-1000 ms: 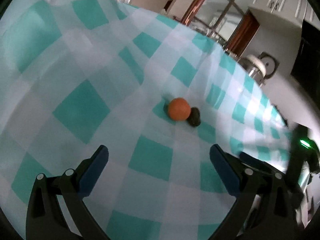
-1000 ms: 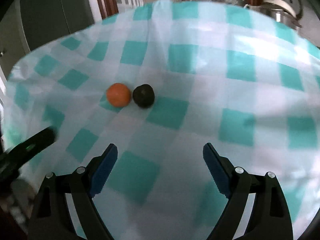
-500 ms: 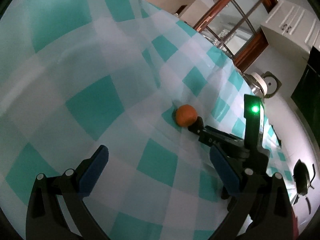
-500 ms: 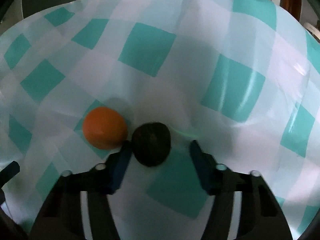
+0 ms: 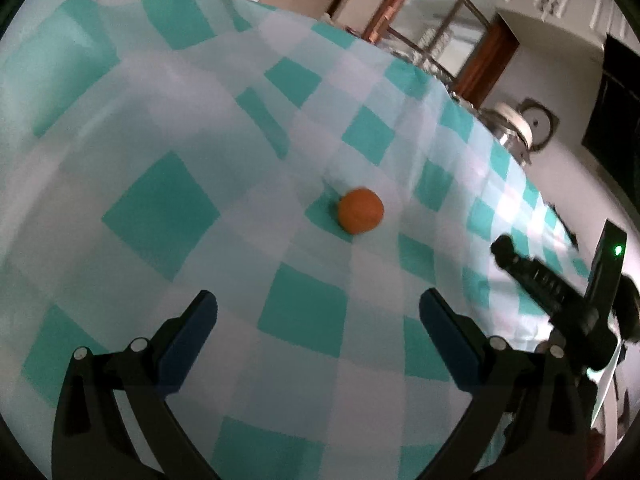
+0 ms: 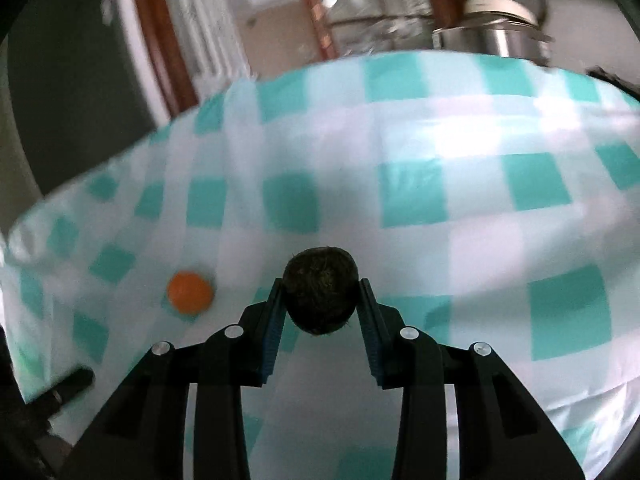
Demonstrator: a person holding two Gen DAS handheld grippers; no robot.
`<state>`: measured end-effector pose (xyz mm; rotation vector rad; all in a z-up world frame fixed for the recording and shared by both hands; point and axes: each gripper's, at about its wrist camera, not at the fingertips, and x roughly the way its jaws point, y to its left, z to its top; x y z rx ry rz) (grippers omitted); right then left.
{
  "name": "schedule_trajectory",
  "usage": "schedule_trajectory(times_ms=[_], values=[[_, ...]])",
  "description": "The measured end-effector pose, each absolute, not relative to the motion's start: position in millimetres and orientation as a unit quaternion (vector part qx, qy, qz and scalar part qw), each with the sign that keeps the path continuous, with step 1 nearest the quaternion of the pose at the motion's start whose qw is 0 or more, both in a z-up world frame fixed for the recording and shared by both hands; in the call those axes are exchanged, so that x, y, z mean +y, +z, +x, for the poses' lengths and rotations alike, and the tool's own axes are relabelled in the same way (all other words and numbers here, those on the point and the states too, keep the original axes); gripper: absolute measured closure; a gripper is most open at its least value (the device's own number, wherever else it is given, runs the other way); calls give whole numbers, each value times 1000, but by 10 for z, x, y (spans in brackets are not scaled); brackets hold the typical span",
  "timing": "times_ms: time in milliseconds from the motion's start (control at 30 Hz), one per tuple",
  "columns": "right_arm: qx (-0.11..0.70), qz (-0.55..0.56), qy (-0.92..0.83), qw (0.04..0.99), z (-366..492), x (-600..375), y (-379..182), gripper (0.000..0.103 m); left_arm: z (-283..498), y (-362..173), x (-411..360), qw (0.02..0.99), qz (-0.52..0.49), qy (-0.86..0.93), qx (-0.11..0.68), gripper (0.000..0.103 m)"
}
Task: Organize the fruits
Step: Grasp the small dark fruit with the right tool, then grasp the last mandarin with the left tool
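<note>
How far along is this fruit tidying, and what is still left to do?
Nothing looks put away yet. In hand: the right gripper is shut on the dark fruit, raised off the checked tablecloth. Left: the orange lies alone on the cloth, ahead of the open left gripper. No basket or bowl shows.

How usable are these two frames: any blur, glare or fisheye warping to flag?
Left wrist: the orange is fairly sharp, the right gripper smeared, the tablecloth squares bowed. Right wrist: the dark fruit is crisp, background streaked, glare washing the cloth's upper right.
</note>
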<state>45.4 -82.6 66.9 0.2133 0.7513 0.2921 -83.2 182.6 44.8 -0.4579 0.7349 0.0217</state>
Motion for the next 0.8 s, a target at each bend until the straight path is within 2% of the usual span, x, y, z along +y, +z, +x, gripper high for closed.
schedule_trajectory(times_ms=[100,300,433,567,633,667,800], values=[[365,106,154,912,491,-785,573,67,-760,450,1698,907,-194,5,374,2],[377,160,173,896,519,-851,514,67,-129,464,1344,909,-116,20,400,2],[382,173,177,890,540,-848,489,67,354,347,1241,899,-82,26,429,15],[385,173,182,888,563,-816,494,67,644,276,1160,894,-46,33,445,24],[386,174,183,887,557,-822,490,67,731,218,1142,887,-36,44,459,51],[386,174,183,887,555,-821,491,67,725,214,1133,886,-28,53,459,56],[385,176,183,887,558,-820,492,67,474,249,1154,892,-45,34,448,59]])
